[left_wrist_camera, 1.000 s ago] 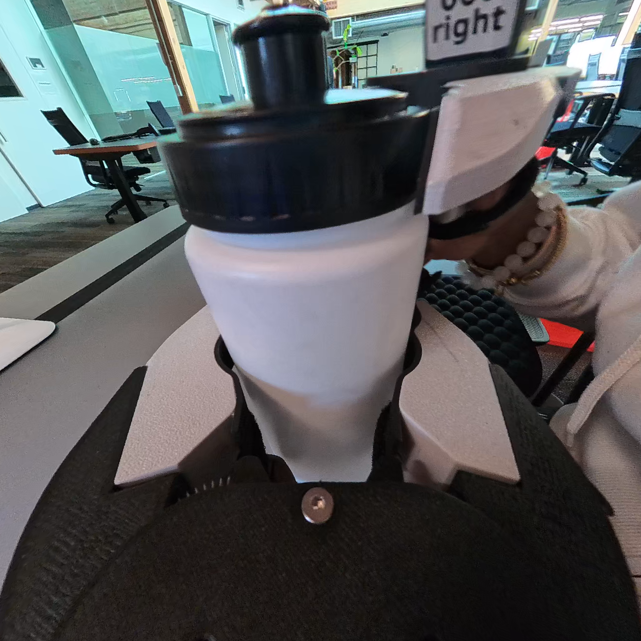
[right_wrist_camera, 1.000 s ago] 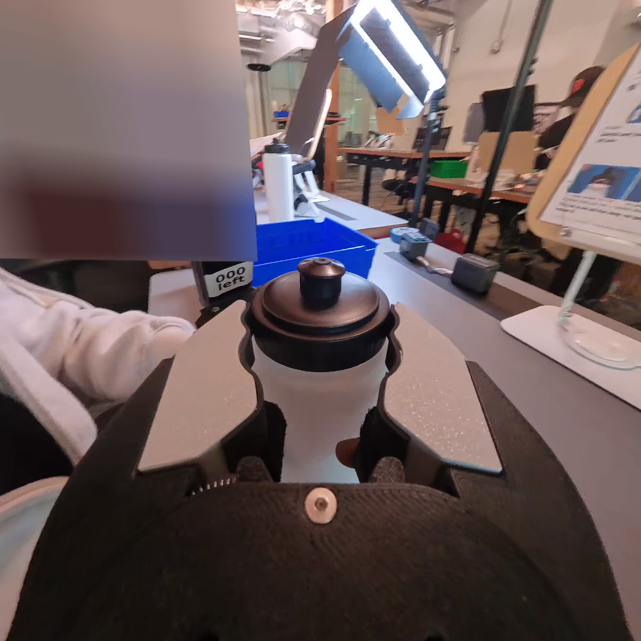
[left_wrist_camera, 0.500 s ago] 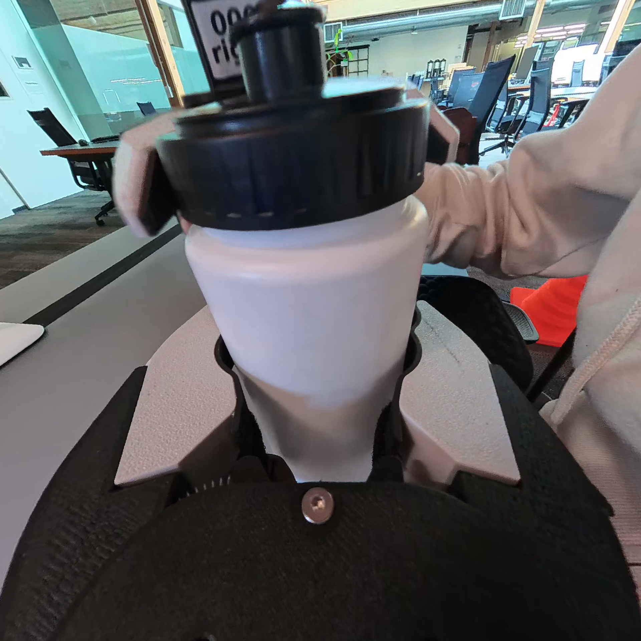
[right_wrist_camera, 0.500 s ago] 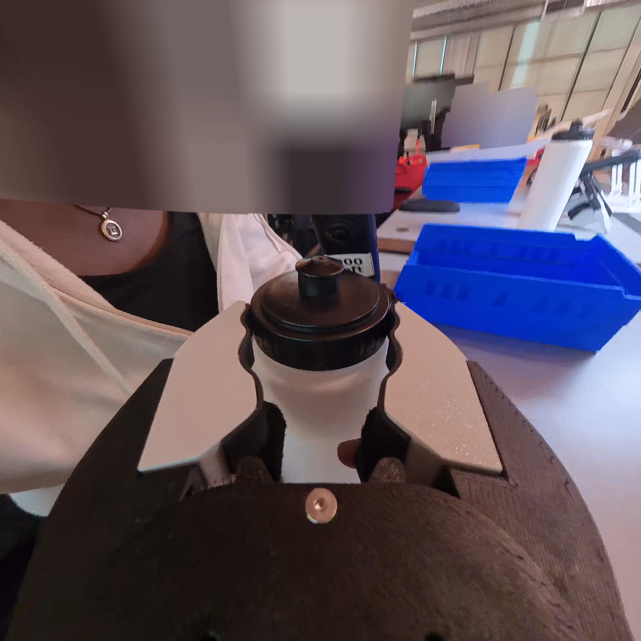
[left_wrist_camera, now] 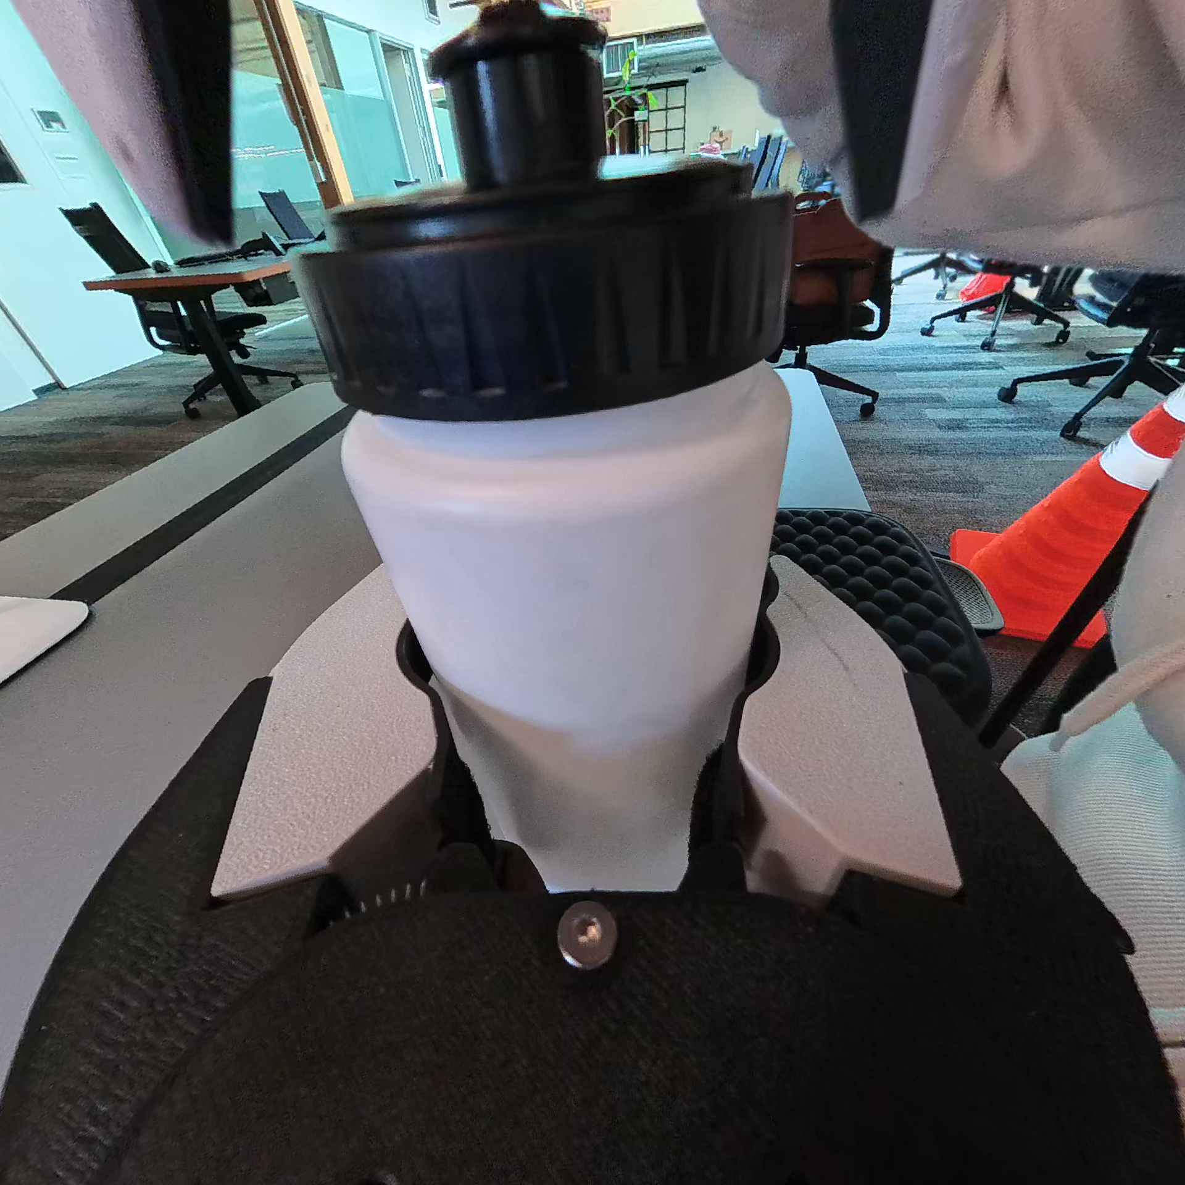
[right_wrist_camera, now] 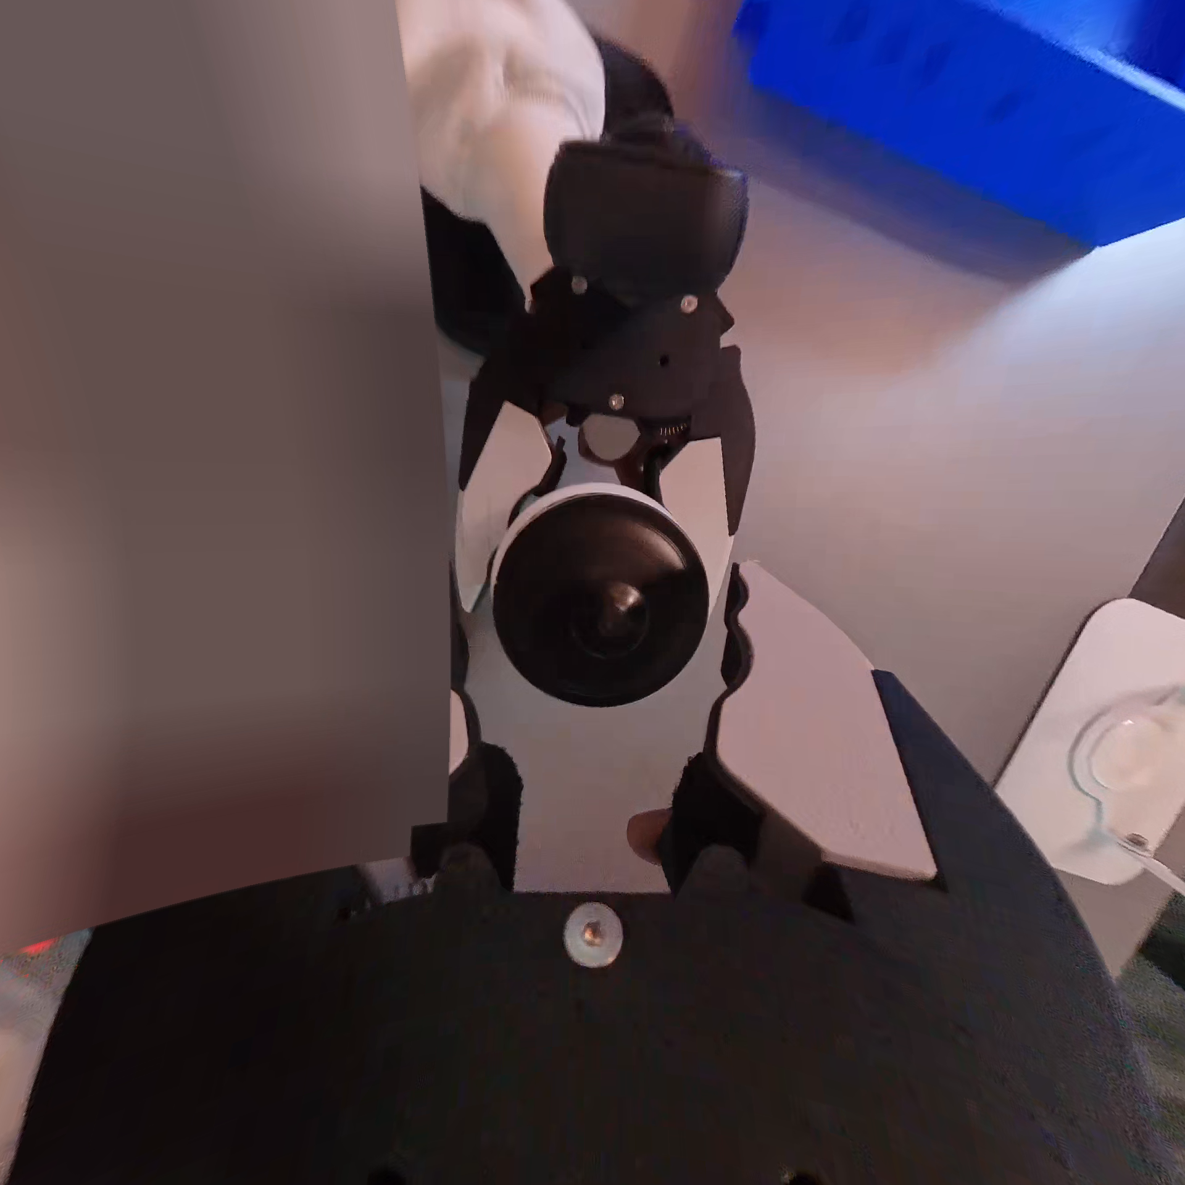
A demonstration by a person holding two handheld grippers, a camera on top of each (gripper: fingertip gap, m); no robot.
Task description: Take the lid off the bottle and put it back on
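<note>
Left wrist view: left gripper [left_wrist_camera: 587, 673] clamped on bottle [left_wrist_camera: 571, 577], lid [left_wrist_camera: 545, 308] on. Right gripper [right_wrist_camera: 596, 654] above lid, fingers [right_wrist_camera: 814, 737] wide, not touching.

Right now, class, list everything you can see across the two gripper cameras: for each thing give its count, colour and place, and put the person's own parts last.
Bottle: one, white, upright in the left gripper.
Lid: one, black with a spout, on the bottle's top.
Table: one, grey, under and left of the bottle.
Bin: one, blue, on the table at the top right of the right wrist view.
Stand base: one, white, on the table at the right edge of that view.
Traffic cone: one, orange and white, on the floor to the right.
Office chairs: several, black, on the carpet behind.
Desk: one, wood-topped, far left background.
Left gripper: closed on the bottle.
Right gripper: open, above the lid.
Sleeve: white, top right.
</note>
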